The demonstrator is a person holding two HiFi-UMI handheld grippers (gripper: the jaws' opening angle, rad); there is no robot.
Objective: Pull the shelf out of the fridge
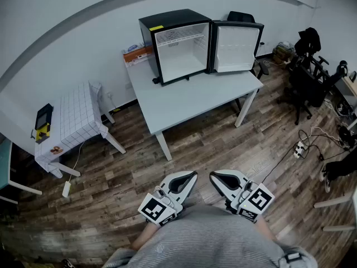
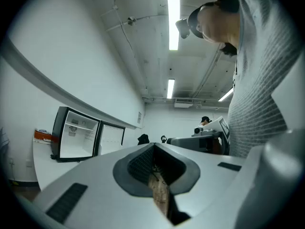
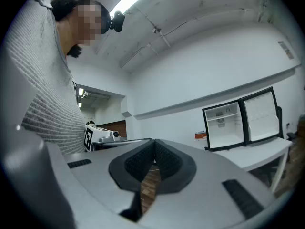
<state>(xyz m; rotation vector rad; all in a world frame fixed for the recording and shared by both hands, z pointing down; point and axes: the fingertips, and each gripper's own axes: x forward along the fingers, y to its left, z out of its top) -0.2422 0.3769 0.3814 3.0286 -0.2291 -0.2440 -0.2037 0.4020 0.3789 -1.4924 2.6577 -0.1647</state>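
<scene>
Your left gripper [image 1: 191,176] and right gripper [image 1: 214,176] sit close to your body, side by side above the wooden floor [image 1: 223,144]. Both have their jaws pressed together with nothing between them. The fridge [image 1: 181,46] stands well ahead of you on the grey table [image 1: 189,102], its door [image 1: 237,48] swung open to the right. The shelf [image 1: 179,37] is inside, in the upper part, well apart from both grippers.

I see a small checked table [image 1: 78,119], some black chairs [image 1: 304,85], and a white plug strip [image 1: 299,148] on the wood floor [image 1: 201,149].
</scene>
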